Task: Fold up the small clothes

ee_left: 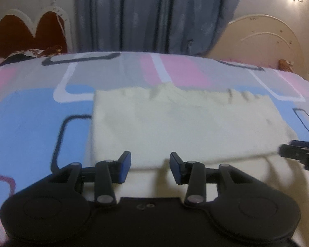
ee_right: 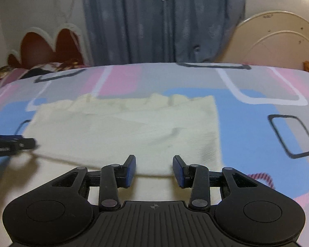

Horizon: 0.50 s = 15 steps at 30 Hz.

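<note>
Across the bed lies a smooth bedsheet (ee_left: 31,113) patterned in pink, blue and grey rounded rectangles, and on it a pale yellow, soft-textured folded cloth (ee_left: 175,123), rectangular, far edge rumpled. Near its front edge, the left gripper (ee_left: 150,167) and right gripper (ee_right: 154,169) hang partly open, black with blue pads, holding nothing.

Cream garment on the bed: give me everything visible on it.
The cream garment is a pale yellowish-white soft cloth, lying flat on the patterned bedsheet. A folded upper layer forms a rough rectangle; its far edge is bunched and wrinkled, its near fold edge sits over a lower layer that runs toward the cameras. Both the left gripper and right gripper hang over that near edge with jaws apart, nothing pinched. Motion blur hides the weave.
</note>
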Motion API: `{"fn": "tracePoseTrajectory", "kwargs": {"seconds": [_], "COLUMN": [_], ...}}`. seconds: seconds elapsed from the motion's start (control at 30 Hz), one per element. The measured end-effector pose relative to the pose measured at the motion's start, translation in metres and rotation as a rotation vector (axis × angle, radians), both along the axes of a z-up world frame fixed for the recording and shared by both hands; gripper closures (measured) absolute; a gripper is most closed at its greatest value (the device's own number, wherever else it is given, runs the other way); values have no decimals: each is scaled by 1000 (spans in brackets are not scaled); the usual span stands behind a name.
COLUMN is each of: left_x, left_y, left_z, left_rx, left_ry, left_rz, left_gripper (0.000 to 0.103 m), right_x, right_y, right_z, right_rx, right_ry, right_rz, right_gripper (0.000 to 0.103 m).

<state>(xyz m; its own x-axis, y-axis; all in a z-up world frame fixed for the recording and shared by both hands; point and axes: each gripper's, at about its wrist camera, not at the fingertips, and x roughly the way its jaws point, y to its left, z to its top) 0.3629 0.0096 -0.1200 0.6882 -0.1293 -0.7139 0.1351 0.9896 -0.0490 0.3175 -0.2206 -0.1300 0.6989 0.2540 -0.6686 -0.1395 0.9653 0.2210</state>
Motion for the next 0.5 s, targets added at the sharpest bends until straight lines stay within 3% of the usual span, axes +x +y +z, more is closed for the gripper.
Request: {"fn": "tracePoseTrajectory", "kwargs": {"seconds": [0.23, 0.5], "left_x": [-26, -26], "left_y": [-22, -25], "left_z": [-12, -23], "left_rx": [5, 21], "left_ry": [33, 52], "left_rz": [-80, -77], "left_gripper": [63, 57], "right_x": [-22, -25], "right_y": [25, 39], "right_z": [-6, -19], "right_rx": [31, 8], "right_ry": [29, 54], "right_rz": [75, 100], "right_gripper": [63, 63]}}
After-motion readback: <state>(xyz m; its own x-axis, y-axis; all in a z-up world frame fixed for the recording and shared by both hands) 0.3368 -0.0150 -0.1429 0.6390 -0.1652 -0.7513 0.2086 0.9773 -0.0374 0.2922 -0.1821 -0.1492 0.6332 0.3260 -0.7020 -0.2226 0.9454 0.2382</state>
